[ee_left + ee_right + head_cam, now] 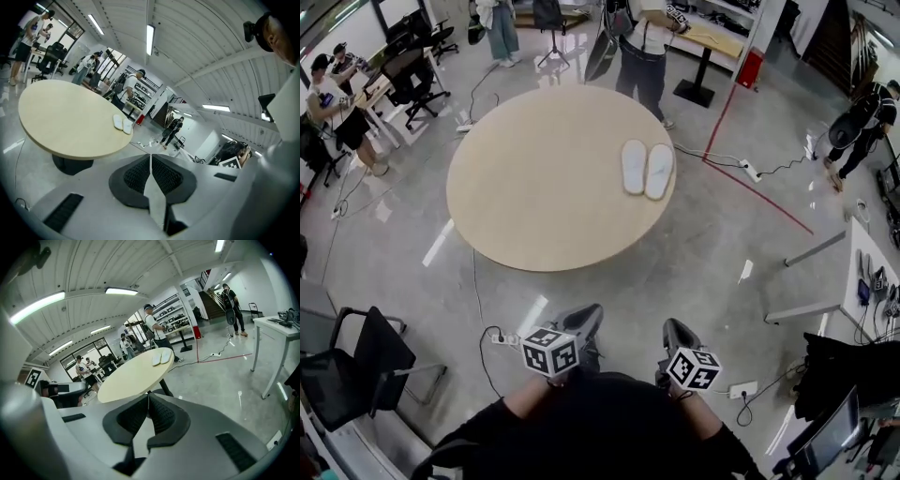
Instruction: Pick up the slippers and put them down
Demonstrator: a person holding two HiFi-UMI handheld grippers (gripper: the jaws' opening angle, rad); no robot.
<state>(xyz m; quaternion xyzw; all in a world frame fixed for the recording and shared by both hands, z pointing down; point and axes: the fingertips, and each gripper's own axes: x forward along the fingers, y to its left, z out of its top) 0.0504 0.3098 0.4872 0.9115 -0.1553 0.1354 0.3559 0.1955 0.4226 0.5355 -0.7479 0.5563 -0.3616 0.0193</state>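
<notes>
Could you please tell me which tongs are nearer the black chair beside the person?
Left. The left tongs are on the side of the black chair, though apart from it; the right tongs lie beyond the left ones, farther from it.

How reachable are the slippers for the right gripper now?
Probably not yet: the right gripper, shut, hangs short of the table, and the slippers lie near its far edge. Nothing stands between.
</notes>
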